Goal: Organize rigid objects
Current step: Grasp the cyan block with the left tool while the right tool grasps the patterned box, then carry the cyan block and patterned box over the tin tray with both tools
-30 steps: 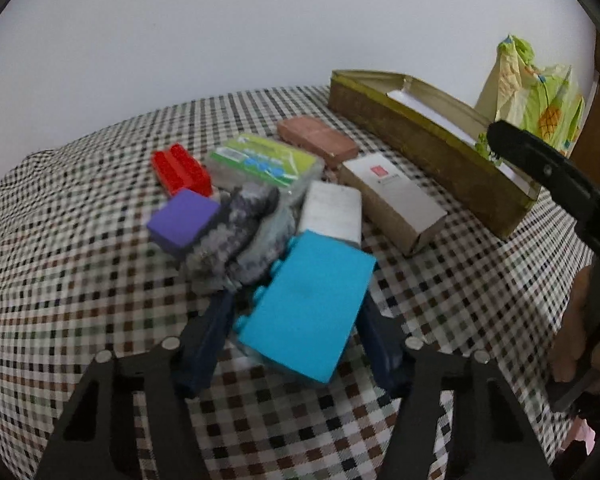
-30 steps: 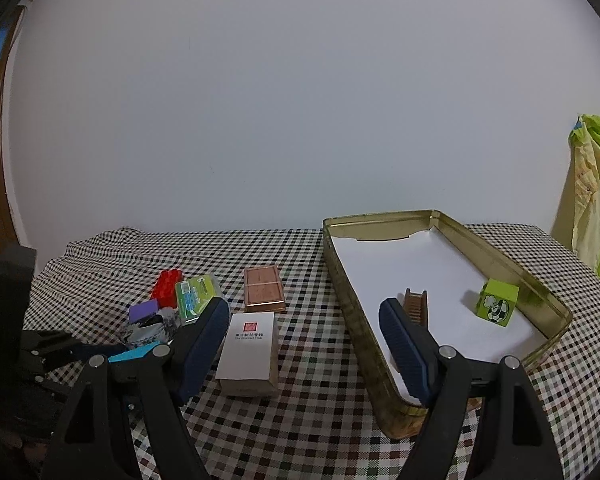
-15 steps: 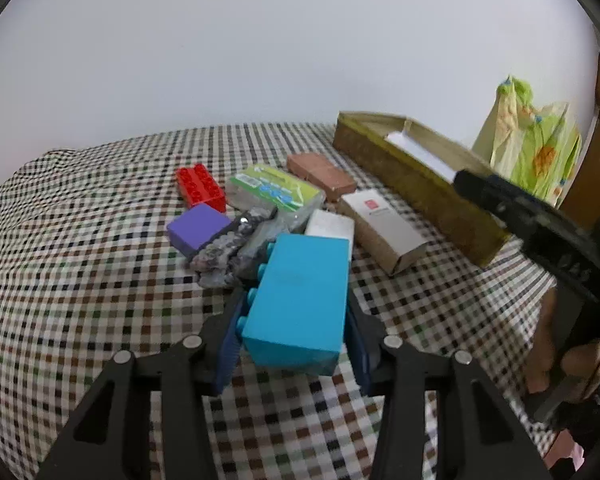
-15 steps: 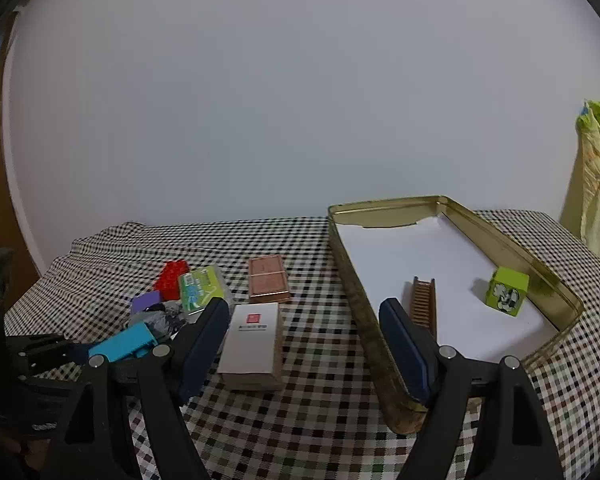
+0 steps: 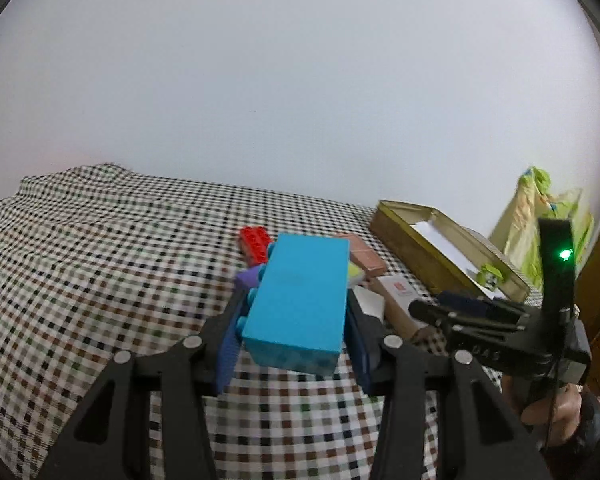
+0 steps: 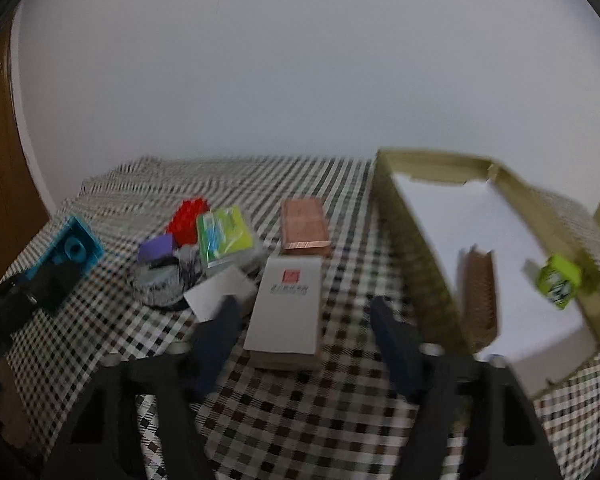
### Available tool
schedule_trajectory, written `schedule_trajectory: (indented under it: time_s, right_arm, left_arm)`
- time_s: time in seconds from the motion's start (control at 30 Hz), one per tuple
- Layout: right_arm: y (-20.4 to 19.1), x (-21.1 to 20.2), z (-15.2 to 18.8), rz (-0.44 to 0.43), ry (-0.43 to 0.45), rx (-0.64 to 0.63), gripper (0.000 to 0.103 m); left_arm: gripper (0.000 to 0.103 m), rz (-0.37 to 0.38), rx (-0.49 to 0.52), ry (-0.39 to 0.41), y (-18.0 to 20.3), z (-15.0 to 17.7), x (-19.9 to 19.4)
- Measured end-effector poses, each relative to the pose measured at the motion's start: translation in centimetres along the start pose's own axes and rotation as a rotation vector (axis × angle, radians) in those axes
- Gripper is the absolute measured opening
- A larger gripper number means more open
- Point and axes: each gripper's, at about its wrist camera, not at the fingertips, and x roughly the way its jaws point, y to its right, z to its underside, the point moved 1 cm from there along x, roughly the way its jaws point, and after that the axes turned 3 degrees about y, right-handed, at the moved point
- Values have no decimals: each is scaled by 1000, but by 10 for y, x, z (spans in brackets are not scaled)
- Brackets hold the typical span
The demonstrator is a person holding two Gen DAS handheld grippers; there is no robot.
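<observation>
A second ago the blue block point(image 5: 300, 300) lay on the checked desk point(image 5: 100, 272) among the pile with the left tongs point(image 5: 296, 320) spread to either side of it. Now those tongs are clenched on its two long sides and it hangs clear of the cloth, in front of the pile; from the right wrist view it shows at the far left, hollow underside up, held in the air. The right tongs point(image 6: 300, 336) stood wide over the gap between the white box point(image 6: 288, 304) and the tin tray point(image 6: 416, 264); they have since dropped lower and nearer, straddle the near end of the white box, and their jaws are closing, though the pads are not yet on its sides. That view is blurred.

Counted: one blue block, in the left tongs. On the desk, one red brick point(image 6: 188, 216), one purple cube point(image 6: 156, 246), one green packet point(image 6: 224, 236), one copper-coloured flat box point(image 6: 304, 226), one white box with a red mark, one small white card or box point(image 6: 220, 296) beside it, and one grey crumpled lump point(image 6: 160, 276) whose nature I cannot tell. In the tray, on its white lining, lie two things: one brown ridged bar point(image 6: 480, 284) and one lime-green cube point(image 6: 558, 286). One yellow-green bag point(image 5: 540, 216) stands beyond the tray. A hand point(image 5: 556, 404) grips the right tool's handle at the edge of the left view.
</observation>
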Motion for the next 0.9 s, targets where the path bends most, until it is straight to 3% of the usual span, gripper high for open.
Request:
schedule_trajectory:
  time_s: [0.17, 0.27, 0.37, 0.43, 0.53, 0.63, 0.9]
  right_arm:
    - [-6, 11, -1, -13, -46, -6, 54]
    - [-7, 26, 3, -24, -128, -10, 54]
    - [-5, 26, 4, -37, -129, 5, 54]
    - [-3, 23, 5, -45, -121, 12, 32]
    - [0, 21, 5, -67, -109, 32, 28]
    - [-3, 2, 5, -92, -36, 38, 28]
    - [-10, -64, -2, -29, 274, -67, 28]
  left_arm:
    - [45, -8, -25, -18, -2, 1, 2]
    - [45, -14, -31, -18, -1, 1, 3]
    - [45, -17, -37, -25, -1, 3, 2]
    - [45, -18, -41, -28, -1, 4, 1]
    - [45, -17, -50, -29, -2, 5, 2]
    - [45, -18, -70, -16, -3, 5, 0]
    - [45, -64, -75, 49, 13, 0, -4]
